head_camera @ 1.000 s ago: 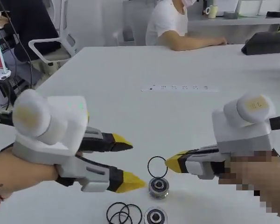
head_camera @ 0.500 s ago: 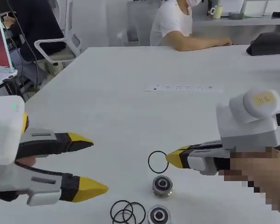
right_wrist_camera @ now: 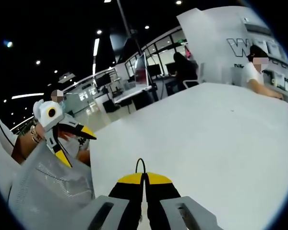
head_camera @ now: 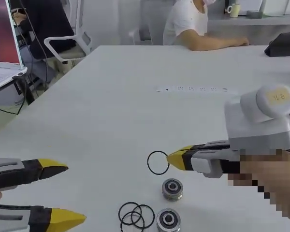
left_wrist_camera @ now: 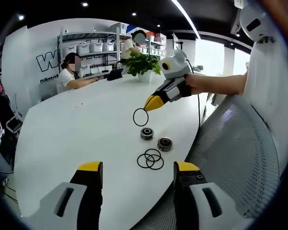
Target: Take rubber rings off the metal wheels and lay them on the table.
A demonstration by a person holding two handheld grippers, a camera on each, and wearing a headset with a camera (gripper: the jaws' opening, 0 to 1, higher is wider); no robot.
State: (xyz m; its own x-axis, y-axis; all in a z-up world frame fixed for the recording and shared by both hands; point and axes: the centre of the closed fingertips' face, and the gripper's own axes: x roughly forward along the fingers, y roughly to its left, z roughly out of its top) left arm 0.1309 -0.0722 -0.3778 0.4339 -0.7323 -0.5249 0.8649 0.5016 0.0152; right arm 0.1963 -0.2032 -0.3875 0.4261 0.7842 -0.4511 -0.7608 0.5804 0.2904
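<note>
The left gripper (head_camera: 63, 194), partly cropped by the frame edge, holds its jaws wide apart, while the right gripper (head_camera: 176, 160), jaws together, pinches a thin black rubber ring (head_camera: 148, 163) at its tips, above two metal wheels (head_camera: 172, 188) and loose rings (head_camera: 135, 215).

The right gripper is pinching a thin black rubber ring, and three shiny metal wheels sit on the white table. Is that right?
Not quite. Two round metal wheels sit on the white table, not three; the head view shows both, one nearer the person. The right gripper is pinching a thin black rubber ring, as you said.
</note>
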